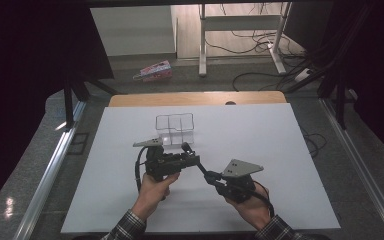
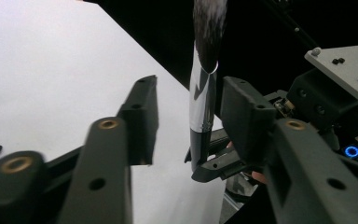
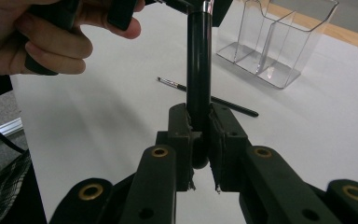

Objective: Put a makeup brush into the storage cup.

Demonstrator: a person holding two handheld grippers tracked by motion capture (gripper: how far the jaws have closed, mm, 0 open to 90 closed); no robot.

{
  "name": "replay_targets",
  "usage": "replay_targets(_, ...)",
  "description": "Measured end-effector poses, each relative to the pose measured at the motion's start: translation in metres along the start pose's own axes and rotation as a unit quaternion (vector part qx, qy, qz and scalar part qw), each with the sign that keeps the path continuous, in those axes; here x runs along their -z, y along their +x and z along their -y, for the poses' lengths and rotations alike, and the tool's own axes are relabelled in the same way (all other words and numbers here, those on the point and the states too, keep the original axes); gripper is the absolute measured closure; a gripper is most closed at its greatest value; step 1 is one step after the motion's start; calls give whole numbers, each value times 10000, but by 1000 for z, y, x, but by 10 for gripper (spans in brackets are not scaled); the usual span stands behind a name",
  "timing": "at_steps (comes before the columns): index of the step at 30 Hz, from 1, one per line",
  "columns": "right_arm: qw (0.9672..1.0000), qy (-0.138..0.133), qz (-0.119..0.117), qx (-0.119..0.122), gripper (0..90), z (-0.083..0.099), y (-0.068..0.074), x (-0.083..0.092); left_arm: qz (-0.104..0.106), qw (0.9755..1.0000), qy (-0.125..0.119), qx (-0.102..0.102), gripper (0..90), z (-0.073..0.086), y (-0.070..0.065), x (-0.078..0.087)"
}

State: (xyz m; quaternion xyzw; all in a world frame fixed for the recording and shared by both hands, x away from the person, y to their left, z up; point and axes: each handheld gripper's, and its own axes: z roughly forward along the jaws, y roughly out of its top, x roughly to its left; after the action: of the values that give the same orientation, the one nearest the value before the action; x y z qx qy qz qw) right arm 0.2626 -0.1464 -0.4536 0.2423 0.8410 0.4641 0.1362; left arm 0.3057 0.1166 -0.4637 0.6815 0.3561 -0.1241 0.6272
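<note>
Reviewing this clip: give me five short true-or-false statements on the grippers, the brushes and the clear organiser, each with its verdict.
1. The right gripper is shut on the large brush. True.
2. The left gripper is clamped on that brush. False: its jaws stand open on either side of it.
3. A thin brush lies on the white table. True.
4. The clear organiser holds several brushes. False: its compartments look empty.
5. The large brush has a silver ferrule below dark bristles. True.

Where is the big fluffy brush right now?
The brush is up off the white table, near its middle, clamped by its black handle in the right gripper. Its silver collar stands between the open left gripper's fingers, just in front of the clear organizer.
</note>
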Motion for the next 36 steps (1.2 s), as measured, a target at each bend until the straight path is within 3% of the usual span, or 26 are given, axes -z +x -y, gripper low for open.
replay_targets(4,10000,20,4,-7,793,0,0,-1,107,9999,-38,117,769,1,1,1)
replay_targets(6,10000,28,-11,-24,792,0,0,-1,119,9998,-29,185,784,2,1,0)
replay_targets(12,10000,58,-41,-8,778,0,-1,-2,48,9999,-15,135,791,1,-3,1)
replay_targets(22,9992,330,-112,-200,476,1,-5,-8,-105,9999,34,5,791,0,-6,2)
replay_targets(29,9987,402,-164,-266,366,0,-8,-9,-130,9999,23,5,790,-1,-5,4)
replay_targets(36,9983,443,-229,-317,323,0,-10,-8,-193,9998,74,-49,790,-1,-4,7)
